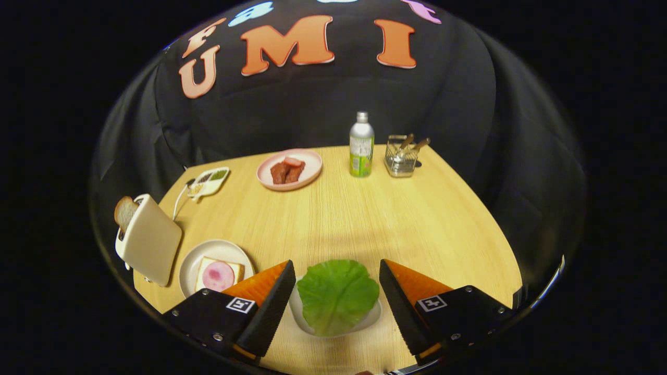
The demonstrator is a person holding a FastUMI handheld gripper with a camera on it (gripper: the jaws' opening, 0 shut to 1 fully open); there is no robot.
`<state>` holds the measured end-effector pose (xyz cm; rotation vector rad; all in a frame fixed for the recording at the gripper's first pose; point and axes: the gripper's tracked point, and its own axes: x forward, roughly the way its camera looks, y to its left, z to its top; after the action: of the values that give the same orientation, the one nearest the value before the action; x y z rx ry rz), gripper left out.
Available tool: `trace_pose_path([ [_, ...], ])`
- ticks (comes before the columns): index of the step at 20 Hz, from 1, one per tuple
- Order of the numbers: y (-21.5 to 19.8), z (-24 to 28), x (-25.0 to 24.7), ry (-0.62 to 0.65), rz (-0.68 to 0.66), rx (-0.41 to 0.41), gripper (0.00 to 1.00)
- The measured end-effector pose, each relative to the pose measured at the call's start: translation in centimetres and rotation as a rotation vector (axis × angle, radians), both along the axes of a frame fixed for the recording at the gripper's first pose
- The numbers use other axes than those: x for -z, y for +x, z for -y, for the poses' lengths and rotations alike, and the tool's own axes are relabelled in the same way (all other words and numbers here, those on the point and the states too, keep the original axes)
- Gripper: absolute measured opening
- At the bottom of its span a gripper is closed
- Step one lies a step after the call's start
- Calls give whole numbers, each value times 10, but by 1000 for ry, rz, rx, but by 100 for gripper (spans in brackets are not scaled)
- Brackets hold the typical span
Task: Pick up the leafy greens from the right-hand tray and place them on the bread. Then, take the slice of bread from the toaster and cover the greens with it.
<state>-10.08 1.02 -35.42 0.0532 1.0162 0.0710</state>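
Gripper view: your gripper (337, 281) hangs with fingers spread wide, and the greens (337, 294) lie flat in their tray (372, 319) right between the tips. Drop straight down to pinch; the bread (219, 275) waits left, beside the toaster (150, 246).

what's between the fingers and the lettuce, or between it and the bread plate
Nothing visible. The open gripper straddles the leafy greens on their white tray. The bread with its pink slice sits on a plate just beyond one finger, bare table between.
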Motion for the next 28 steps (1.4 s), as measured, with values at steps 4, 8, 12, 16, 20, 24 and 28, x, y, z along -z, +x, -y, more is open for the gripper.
trace_pose_path([
  [4, -27, -8, 36, 11, -154, -9, 96],
  [8, -40, -11, 65, 14, -270, 13, 93],
  [12, -48, -9, 87, -4, -346, 43, 89],
  [16, -43, -4, 97, -37, -352, 66, 80],
  [20, -41, -6, 98, -80, -321, 46, 54],
  [24, -36, -18, 97, -101, -283, 18, 19],
  [28, -35, -16, 97, -76, -302, 60, 3],
])
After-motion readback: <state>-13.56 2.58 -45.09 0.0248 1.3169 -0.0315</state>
